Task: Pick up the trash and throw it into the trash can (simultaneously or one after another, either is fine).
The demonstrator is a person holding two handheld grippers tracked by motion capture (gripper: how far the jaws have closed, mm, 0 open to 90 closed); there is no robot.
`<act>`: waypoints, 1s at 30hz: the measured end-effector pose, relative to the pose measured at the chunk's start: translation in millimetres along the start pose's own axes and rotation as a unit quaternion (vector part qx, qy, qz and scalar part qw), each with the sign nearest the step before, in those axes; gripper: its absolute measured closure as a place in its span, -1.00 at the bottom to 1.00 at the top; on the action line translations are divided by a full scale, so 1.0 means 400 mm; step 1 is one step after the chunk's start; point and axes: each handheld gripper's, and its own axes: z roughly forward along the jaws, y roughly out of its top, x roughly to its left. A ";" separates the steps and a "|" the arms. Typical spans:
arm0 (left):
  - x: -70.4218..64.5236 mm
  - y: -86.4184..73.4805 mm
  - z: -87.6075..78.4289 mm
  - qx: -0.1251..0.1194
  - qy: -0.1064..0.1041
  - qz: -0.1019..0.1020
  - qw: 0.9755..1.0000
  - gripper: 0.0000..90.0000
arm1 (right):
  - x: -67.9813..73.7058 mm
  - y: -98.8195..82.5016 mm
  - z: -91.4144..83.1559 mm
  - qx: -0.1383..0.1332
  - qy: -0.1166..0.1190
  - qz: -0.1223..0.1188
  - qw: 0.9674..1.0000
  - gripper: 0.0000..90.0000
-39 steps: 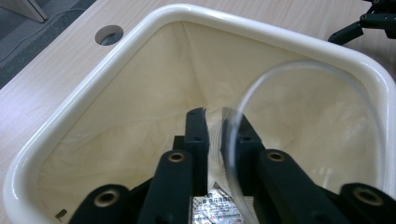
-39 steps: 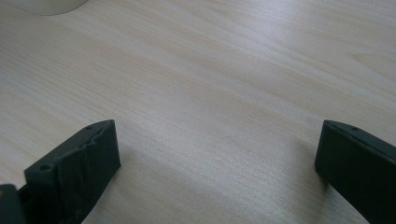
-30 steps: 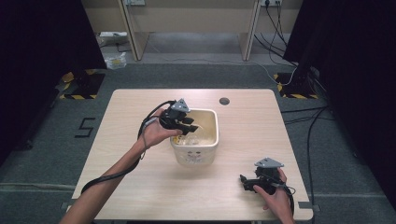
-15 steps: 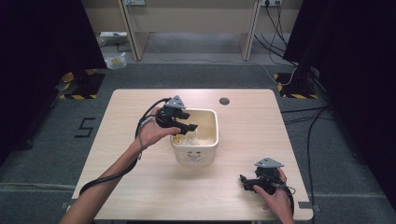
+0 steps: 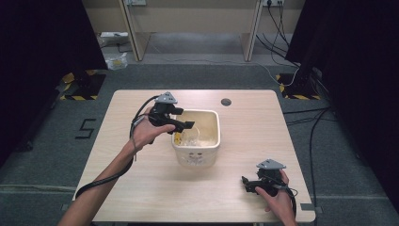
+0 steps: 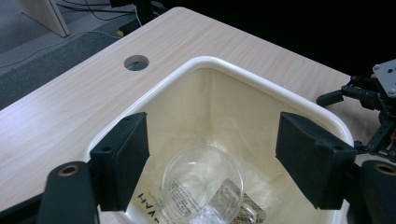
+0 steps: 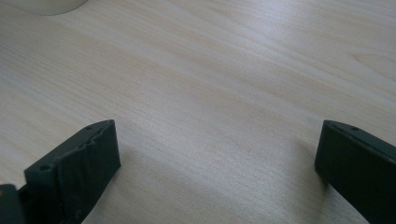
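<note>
Clear glass cup: inside cream bin at worktop centre, tilted, mouth facing up toward left hand-held gripper. That gripper: above bin's left rim, jaws just been opening, spread, nothing between. Right hand-held gripper: spread, resting near worktop's front right corner.

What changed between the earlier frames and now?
The left gripper has drawn back toward the bin's left rim, and its jaws have just been opening; nothing sits between them, and the clear cup lies below in the bin. The right gripper, open, the bin and the table stayed put.
</note>
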 end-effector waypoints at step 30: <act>0.051 -0.060 -0.104 -0.028 0.025 -0.031 0.999 -0.54 | 0.000 0.000 0.000 0.000 0.000 0.000 1.000 -0.99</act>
